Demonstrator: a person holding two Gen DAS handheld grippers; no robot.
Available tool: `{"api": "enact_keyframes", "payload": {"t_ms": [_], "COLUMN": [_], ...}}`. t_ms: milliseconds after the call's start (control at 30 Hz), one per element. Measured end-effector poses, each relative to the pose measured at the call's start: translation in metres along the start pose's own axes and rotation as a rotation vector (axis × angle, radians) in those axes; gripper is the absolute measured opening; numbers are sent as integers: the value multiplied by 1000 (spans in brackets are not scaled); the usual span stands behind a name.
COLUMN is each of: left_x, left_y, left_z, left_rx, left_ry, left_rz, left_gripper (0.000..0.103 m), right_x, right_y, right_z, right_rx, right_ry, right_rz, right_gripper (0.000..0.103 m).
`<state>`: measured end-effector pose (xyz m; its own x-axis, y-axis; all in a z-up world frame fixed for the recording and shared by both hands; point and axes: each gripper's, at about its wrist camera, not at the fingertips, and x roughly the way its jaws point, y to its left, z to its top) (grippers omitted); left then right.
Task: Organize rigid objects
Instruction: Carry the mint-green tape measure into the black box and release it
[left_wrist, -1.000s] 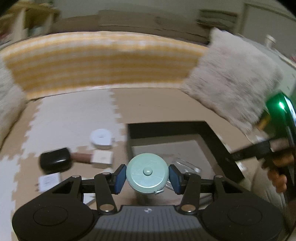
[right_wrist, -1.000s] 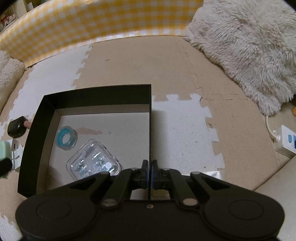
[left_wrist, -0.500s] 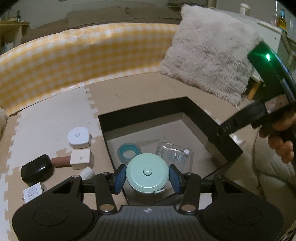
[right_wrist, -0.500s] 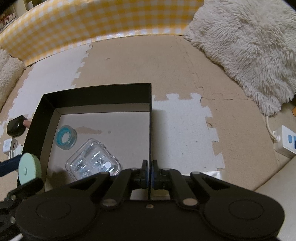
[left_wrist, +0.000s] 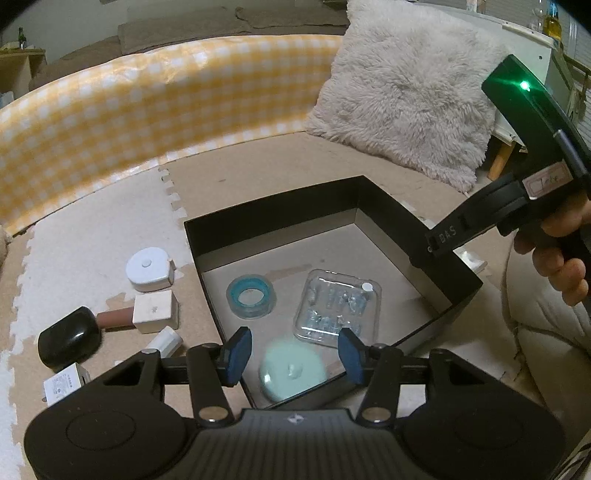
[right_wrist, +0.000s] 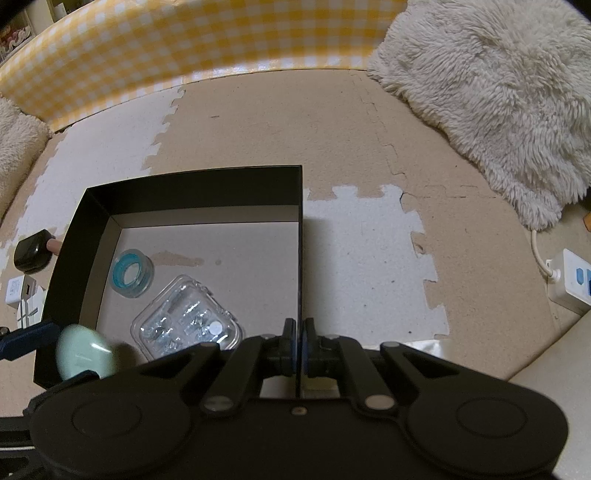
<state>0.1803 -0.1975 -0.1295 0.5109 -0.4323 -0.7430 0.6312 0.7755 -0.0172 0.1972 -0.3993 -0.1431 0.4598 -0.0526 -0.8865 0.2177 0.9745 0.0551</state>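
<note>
The left hand-held gripper (left_wrist: 293, 352) hangs over the box's near corner, its jaws opening. The mint disc (left_wrist: 293, 371) sits blurred below and between the blue pads (left_wrist: 236, 354), no longer touched by them, so it looks released and dropping onto the box floor at 6 o'clock. It is a round, flat, pale green case with a small centre button, likely a tape measure, hard and smooth, so it should land flat without harm.

The right hand-held gripper (right_wrist: 298, 349) is shut on the box wall (right_wrist: 300, 258), pinching the thin edge at 3 o'clock, apparently to keep the light box (left_wrist: 280, 206) from sliding while things go in. A hand (left_wrist: 561, 254) grips its handle.

Further in, a clear case (left_wrist: 338, 308) lies at the box's centre, and a blue tape roll (left_wrist: 251, 295) just beside it toward 10 o'clock; the two are apart.

Outside the box, on the floor mat (left_wrist: 92, 240) at 9 o'clock, wait a black case (left_wrist: 68, 341), a white cube (left_wrist: 153, 310), a white disc (left_wrist: 147, 267) and a small charger (left_wrist: 64, 382). These look like the next to be boxed.

Beyond lie a checked bolster (left_wrist: 147, 110) and a shaggy cushion (left_wrist: 406, 103).
</note>
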Motion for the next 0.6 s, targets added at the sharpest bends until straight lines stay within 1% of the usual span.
{"api": "enact_keyframes", "payload": {"t_ms": [367, 433, 600], "left_x": [-3, -5, -16], "left_y": [-2, -2, -1], "left_z": [0, 2, 8], "left_rx": [0, -3, -23], "left_ry": [-3, -7, -34], "left_rz": [-1, -2, -11], "left_gripper": [58, 61, 64], "right_x": [0, 0, 0], "right_y": [0, 0, 0], "right_z": [0, 0, 0], "right_rx": [1, 1, 1], "right_ry": [1, 1, 1], "right_rz": [2, 2, 2], "right_gripper": [4, 4, 4]}}
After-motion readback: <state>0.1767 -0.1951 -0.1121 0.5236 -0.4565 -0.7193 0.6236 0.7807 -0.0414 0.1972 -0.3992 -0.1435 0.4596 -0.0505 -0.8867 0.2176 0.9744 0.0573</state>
